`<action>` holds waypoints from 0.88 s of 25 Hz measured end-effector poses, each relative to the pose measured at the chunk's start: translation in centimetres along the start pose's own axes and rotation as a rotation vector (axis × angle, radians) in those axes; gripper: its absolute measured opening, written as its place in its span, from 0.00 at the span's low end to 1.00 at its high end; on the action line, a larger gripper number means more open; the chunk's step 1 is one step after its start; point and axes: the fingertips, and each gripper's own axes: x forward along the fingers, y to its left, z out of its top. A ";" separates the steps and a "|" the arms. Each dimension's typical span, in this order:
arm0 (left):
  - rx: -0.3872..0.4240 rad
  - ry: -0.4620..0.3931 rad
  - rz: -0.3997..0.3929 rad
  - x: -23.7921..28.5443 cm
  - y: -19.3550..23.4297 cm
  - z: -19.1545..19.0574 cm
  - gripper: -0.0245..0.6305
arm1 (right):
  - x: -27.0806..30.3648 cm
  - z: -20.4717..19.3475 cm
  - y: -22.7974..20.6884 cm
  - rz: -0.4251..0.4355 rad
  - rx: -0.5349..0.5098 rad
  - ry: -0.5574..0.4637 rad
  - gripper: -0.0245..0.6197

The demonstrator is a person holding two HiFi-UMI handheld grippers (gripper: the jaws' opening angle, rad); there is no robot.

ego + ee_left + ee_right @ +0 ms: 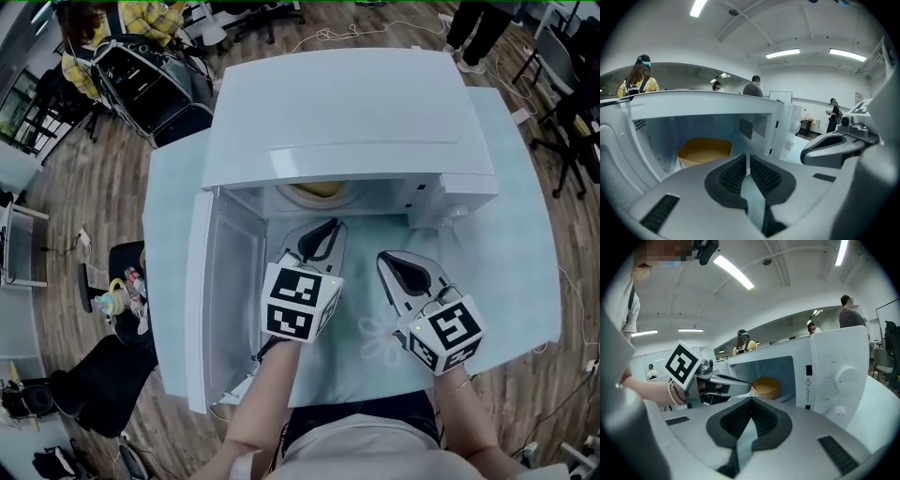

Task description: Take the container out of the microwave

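A white microwave (347, 112) stands on the table with its door (199, 300) swung open to the left. Inside it sits a yellow container (319, 190), low and open-topped, at the left of the cavity in the left gripper view (704, 150) and behind the other gripper in the right gripper view (766, 386). My left gripper (328, 227) (748, 158) is shut and empty, pointing into the opening just short of the container. My right gripper (387, 261) (751, 401) is shut on nothing too, lower and to the right, in front of the control panel (843, 380).
The microwave rests on a pale teal table (511, 272). The open door walls off the left side. Office chairs (155, 84), cables and a small cart (117, 295) stand on the wooden floor around it. People stand far off in the room.
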 end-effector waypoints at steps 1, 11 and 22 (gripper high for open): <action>0.006 0.014 0.012 0.4 0.2 -0.4 0.05 | 0.2 -0.2 0.0 -0.002 0.004 0.004 0.05; 0.061 0.068 0.031 4.2 2.8 -1.8 0.08 | 0.4 -2.6 -0.6 -0.033 0.027 0.057 0.05; 0.235 0.136 0.088 6.6 4.8 -2.5 0.29 | 1.2 -3.3 0.9 -0.005 0.041 0.069 0.05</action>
